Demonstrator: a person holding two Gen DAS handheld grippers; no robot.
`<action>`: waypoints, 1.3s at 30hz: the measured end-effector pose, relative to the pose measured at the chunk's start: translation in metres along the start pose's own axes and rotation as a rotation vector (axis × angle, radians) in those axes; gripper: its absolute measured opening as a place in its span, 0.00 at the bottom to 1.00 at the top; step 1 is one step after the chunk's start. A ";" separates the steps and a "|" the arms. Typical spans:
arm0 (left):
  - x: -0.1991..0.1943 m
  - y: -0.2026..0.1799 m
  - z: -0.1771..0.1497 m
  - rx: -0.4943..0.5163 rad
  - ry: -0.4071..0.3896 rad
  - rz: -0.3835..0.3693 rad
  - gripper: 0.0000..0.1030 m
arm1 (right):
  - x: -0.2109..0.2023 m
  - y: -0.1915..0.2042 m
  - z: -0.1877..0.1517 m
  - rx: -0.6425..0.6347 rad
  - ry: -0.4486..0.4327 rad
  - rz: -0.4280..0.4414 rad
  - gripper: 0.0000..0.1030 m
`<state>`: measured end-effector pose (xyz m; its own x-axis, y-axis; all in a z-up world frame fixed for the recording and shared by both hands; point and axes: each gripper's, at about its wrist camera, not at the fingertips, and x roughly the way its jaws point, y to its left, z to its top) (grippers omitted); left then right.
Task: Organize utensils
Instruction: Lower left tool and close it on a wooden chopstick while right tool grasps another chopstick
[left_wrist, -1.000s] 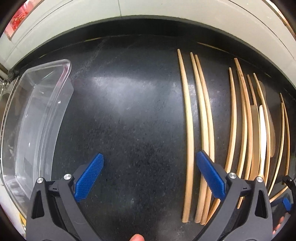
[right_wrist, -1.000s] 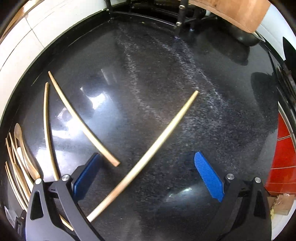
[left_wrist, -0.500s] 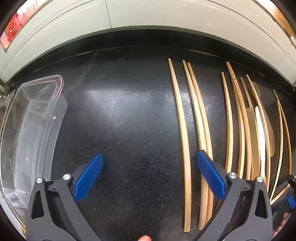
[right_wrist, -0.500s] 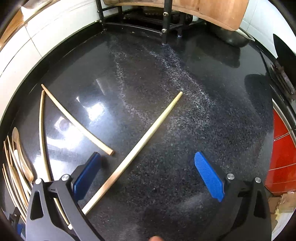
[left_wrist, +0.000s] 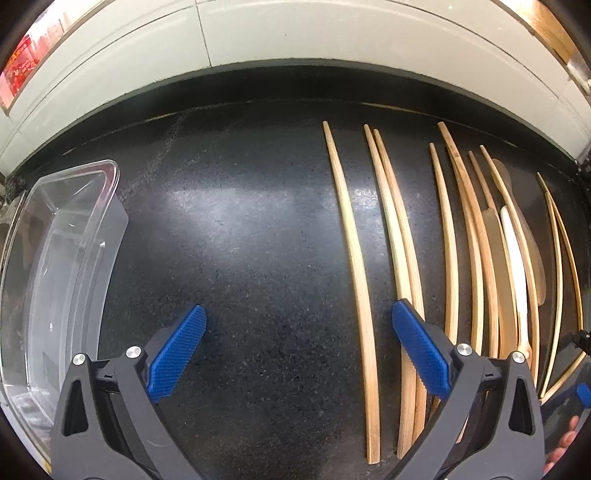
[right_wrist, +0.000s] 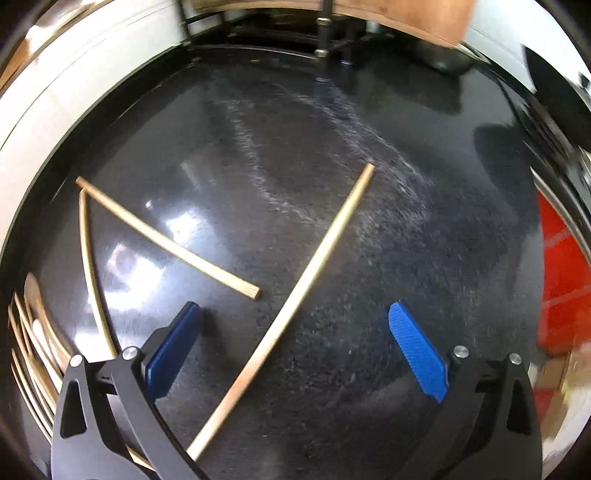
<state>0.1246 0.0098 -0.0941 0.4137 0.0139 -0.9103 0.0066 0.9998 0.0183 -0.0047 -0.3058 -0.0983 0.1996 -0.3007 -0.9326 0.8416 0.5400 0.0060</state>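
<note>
A long wooden chopstick (right_wrist: 291, 306) lies diagonally on a shiny black counter (right_wrist: 369, 240), directly beneath the right gripper (right_wrist: 295, 332). The gripper's two blue-padded fingers are spread wide apart, holding nothing, with the chopstick passing between them. Just left of that chopstick, a second loose chopstick (right_wrist: 166, 238) lies at a different angle, its thick end close to but not touching the first. Further left of it, a thin curved stick (right_wrist: 92, 273) and a bundle of wooden utensils sit at the counter's edge.

The left gripper (left_wrist: 295, 350) also hangs open and empty over the counter. Right of it, a row of chopsticks (left_wrist: 358, 266) lies neatly side by side, with flatter wooden spatulas (left_wrist: 513, 258) beyond. Well to its left stands an empty clear plastic tub (left_wrist: 107, 206).

The chopsticks look light, stiff and smooth, likely to roll or slide on the polished stone. Pinching one across its middle seems the safest hold.
</note>
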 end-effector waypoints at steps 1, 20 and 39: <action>-0.003 -0.001 -0.002 0.013 -0.025 -0.014 0.86 | 0.001 0.000 0.002 -0.054 0.003 0.023 0.94; -0.069 -0.004 -0.009 0.087 -0.116 -0.254 0.05 | -0.048 -0.036 0.026 -0.244 -0.045 0.422 0.07; -0.173 0.008 -0.031 -0.033 -0.206 -0.187 0.05 | -0.123 0.019 0.015 -0.641 -0.046 0.740 0.07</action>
<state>0.0246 0.0156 0.0506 0.5847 -0.1708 -0.7931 0.0724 0.9847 -0.1586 -0.0054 -0.2703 0.0215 0.5976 0.2628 -0.7575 0.0669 0.9251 0.3737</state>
